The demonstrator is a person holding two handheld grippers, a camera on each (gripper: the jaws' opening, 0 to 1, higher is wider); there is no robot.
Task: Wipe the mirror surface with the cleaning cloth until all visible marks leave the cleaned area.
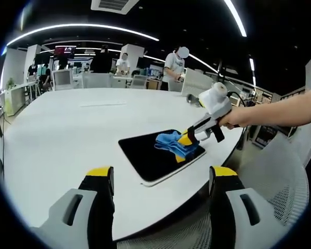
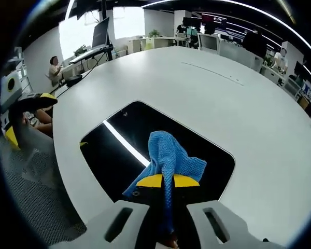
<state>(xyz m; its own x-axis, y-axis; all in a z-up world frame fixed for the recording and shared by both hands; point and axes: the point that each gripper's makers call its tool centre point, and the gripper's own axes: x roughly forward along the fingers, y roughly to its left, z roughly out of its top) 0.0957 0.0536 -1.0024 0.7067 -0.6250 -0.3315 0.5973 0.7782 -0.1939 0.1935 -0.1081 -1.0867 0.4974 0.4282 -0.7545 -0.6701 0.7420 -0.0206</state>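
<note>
A: Where does the cloth sit, and what holds it?

B: It rests on the dark mirror, which lies flat near the edge of the white table. The right gripper has its fingers clenched on the cloth; the left gripper hovers apart from the mirror with fingers released and holding nothing.

A: How is the mirror oriented?

B: It is a rounded rectangle; in the left gripper view its long axis runs roughly along the nearby table edge.

A: What could go wrong?

B: Probably a sideways push sliding the unheld mirror toward the edge, or the bunched cloth slipping loose and letting the fingers scrape the glass.
</note>
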